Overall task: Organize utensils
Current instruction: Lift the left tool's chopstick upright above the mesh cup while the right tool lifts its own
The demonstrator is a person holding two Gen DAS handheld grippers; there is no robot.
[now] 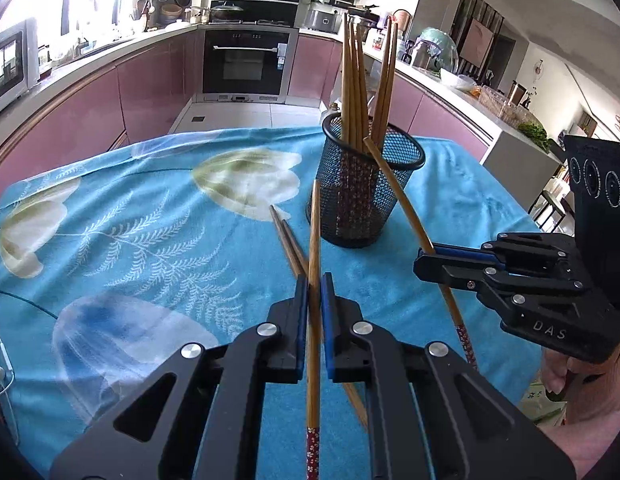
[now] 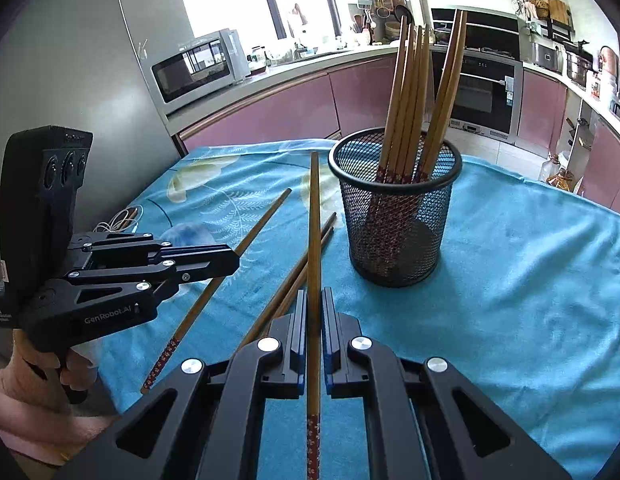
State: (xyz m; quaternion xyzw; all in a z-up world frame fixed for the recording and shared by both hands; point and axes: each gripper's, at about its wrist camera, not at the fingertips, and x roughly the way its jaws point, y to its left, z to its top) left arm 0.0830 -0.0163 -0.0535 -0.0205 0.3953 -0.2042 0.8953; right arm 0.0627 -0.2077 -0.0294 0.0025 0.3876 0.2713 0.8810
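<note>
Bamboo fills the left wrist view: the left gripper [image 1: 314, 280] is clamped on a single chopstick [image 1: 314, 300], its blue pads [image 1: 301, 320] pressed narrow against the shaft, the plain tip pointing ahead toward a black mesh holder [image 1: 365, 196] and the red-patterned end trailing back between the black arms. Two loose chopsticks [image 1: 290, 240] lie on the blue floral cloth [image 1: 150, 220] just under the held one. The holder stands upright on the cloth, with a bundle of chopsticks [image 1: 355, 80] leaning in it. To the right, the right gripper [image 1: 423, 258] pinches a second chopstick [image 1: 401, 200], whose upper end sits at the holder's rim.

In the right wrist view, the right gripper [image 2: 314, 300] is closed tight on its chopstick [image 2: 313, 260], which runs straight forward, its tip beside the mesh holder [image 2: 393, 232]. The bundle [image 2: 409, 100] stands tilted inside. The two loose chopsticks [image 2: 306, 264] rest on the cloth [image 2: 509, 260] below the held shaft. At left, the left gripper [image 2: 230, 258] grips its own chopstick [image 2: 246, 240] at mid-length, slanted above the cloth, patterned end nearest the camera. A pink-fronted kitchen counter [image 2: 270, 104] curves behind.
</note>
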